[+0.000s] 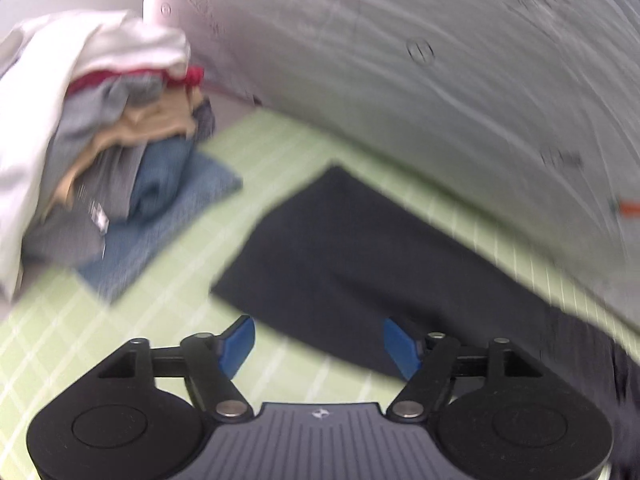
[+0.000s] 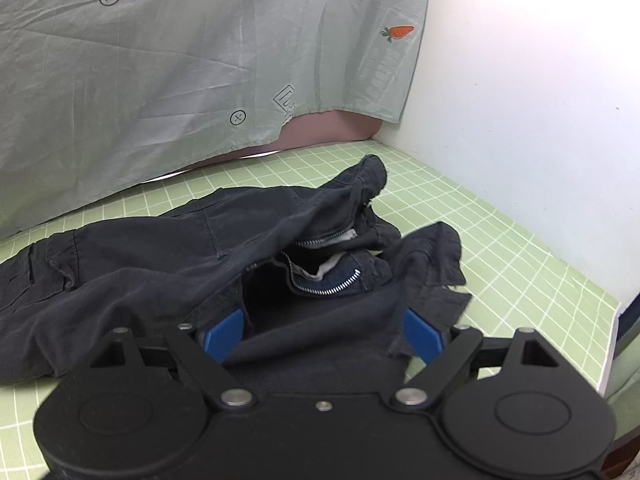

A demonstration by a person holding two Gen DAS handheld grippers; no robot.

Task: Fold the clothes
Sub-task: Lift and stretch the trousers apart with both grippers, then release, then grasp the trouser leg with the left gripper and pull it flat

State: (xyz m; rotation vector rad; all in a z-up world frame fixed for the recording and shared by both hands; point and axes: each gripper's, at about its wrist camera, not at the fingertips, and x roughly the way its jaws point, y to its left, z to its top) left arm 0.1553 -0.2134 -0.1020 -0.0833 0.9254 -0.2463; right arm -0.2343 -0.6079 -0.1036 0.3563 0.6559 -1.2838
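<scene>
Hovering left claw (image 1: 319, 346) wide, nothing between blue pads, over near edge of dark trousers (image 1: 360, 256) spread flat at 12 o'clock on green grid tabletop (image 1: 168, 312); clothes pile (image 1: 100, 140) at 10 o'clock. Right claw (image 2: 323, 334) wide too, waistband cloth lying between pads, not pinched; open zip (image 2: 320, 276) at 12 o'clock. Judgement: pinch waistband deep, both layers, lift evenly, keep leg smooth
</scene>
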